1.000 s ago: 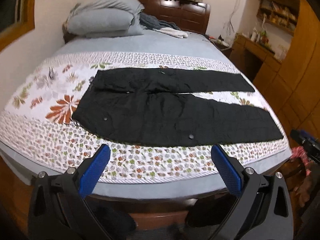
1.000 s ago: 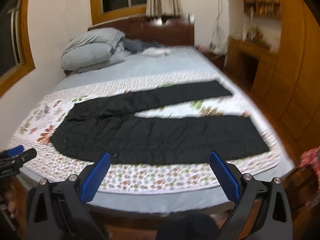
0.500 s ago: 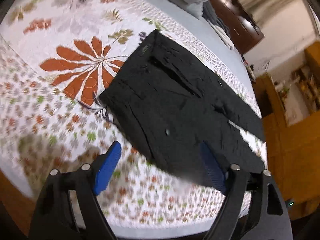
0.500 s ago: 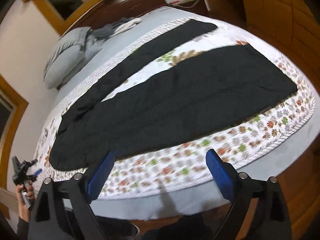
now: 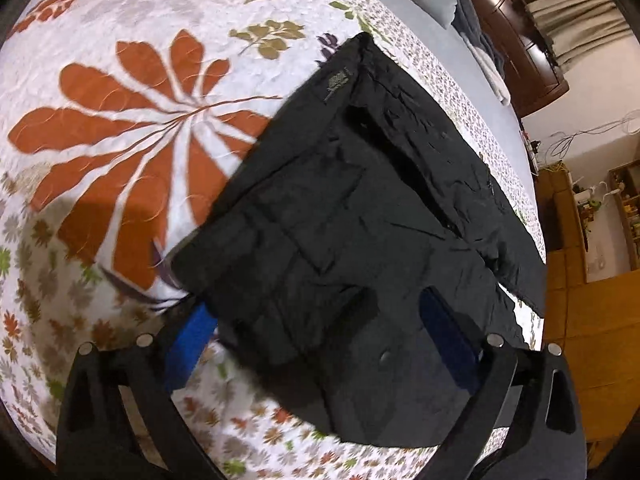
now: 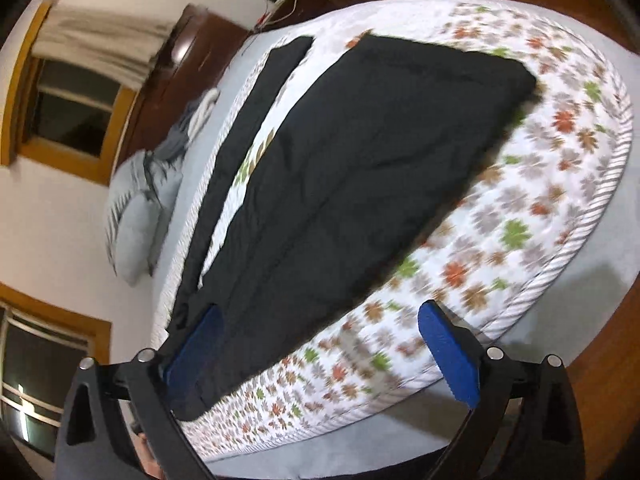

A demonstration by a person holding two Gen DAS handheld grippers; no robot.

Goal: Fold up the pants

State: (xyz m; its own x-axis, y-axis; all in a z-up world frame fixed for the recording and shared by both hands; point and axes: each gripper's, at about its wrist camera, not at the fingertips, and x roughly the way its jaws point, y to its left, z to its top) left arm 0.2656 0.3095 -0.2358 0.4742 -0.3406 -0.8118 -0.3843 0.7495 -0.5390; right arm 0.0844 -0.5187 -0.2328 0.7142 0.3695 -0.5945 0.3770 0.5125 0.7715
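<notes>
Black pants [image 5: 360,216] lie flat on a floral bedspread [image 5: 120,128], both legs spread apart. In the left wrist view I see the waist end with pockets and a button; my left gripper [image 5: 320,340] is open, low over the near waist corner, its blue pads straddling the near edge. In the right wrist view the pants [image 6: 360,152] show their leg ends; my right gripper [image 6: 320,352] is open above the near leg's long edge, apart from the cloth.
Grey pillows [image 6: 136,216] and folded clothes lie at the bed's head by a dark wooden headboard [image 5: 516,40]. Wooden cabinets [image 5: 592,320] stand beside the bed. The bedspread's striped edge [image 6: 600,200] runs near the leg cuffs.
Both grippers have moved from the bedside in over the bed and tilted. The left closed in on the waist end, the right on the leg end. Both stay open.
</notes>
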